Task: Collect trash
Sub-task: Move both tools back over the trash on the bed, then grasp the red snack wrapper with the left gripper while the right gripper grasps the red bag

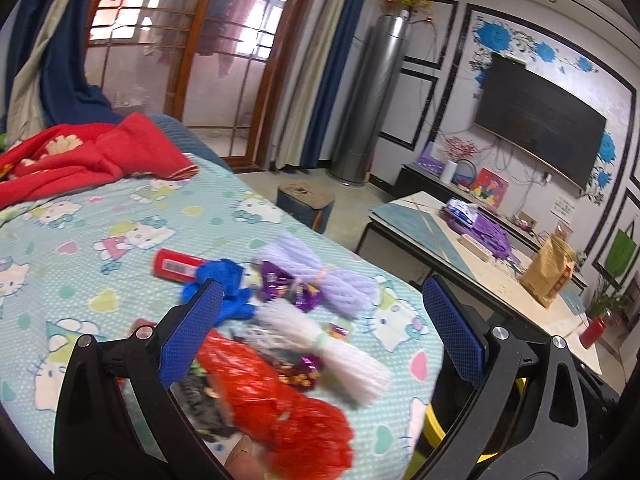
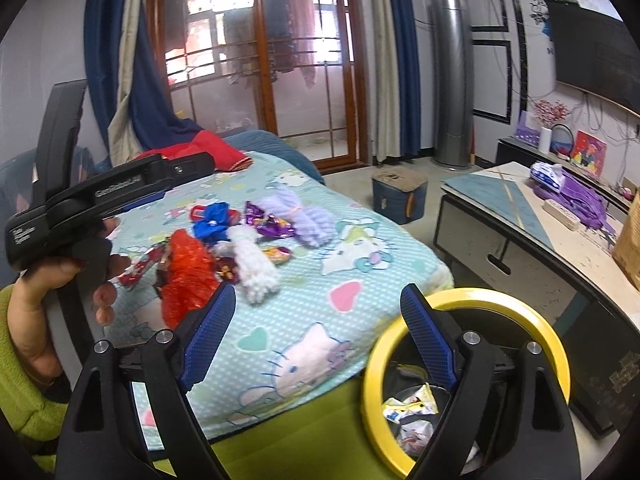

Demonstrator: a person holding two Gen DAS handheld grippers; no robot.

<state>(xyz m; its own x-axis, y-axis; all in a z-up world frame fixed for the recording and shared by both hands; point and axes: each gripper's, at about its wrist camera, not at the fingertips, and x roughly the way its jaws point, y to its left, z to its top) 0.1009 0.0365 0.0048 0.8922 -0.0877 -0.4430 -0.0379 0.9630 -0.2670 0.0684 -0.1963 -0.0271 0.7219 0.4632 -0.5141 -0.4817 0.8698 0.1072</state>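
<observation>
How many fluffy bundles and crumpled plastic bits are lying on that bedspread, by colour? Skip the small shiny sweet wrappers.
lavender fluffy bundle: 1
white fluffy bundle: 1
red crumpled bag: 1
blue crumpled piece: 1
Total: 4

We see soft printed cotton on the bedsheet (image 2: 352, 248); on it, a crinkly glossy red plastic bag (image 2: 184, 276) and shiny purple foil wrappers (image 2: 274, 226). Beside the bed, the bin's yellow rim (image 2: 472, 296) looks smooth plastic.
</observation>
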